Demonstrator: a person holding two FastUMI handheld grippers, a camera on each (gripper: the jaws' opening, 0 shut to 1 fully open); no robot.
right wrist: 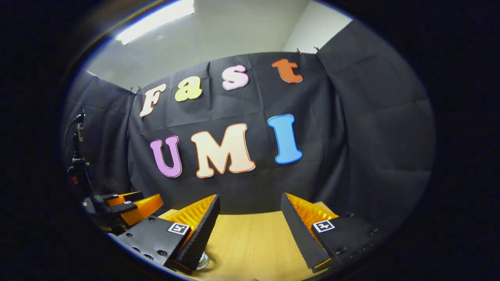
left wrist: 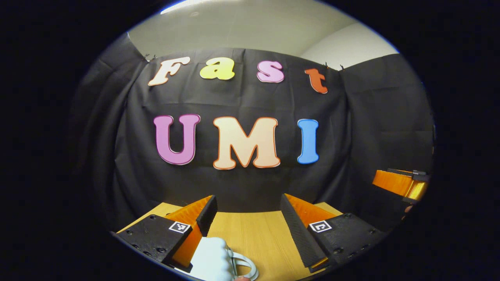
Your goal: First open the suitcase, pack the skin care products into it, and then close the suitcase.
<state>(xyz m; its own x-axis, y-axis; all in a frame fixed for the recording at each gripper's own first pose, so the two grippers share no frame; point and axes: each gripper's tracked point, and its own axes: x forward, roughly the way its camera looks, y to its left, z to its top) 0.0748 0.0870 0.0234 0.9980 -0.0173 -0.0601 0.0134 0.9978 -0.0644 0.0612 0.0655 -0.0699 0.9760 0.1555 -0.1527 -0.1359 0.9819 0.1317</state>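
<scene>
The bench point(left wrist: 254, 234) is pale wood with a fine straight grain and a smooth, faintly satin finish. The booth wall point(left wrist: 371, 128) is matt cloth, hanging in soft creases. A white container point(left wrist: 213, 259) at the bench's near edge looks like smooth plastic with a ribbed, slightly glossy surface. The left gripper point(left wrist: 248, 218) has matt jaws with ridged inner faces.

Bare table point(left wrist: 254, 234) beyond white bottle point(left wrist: 211, 259)
</scene>
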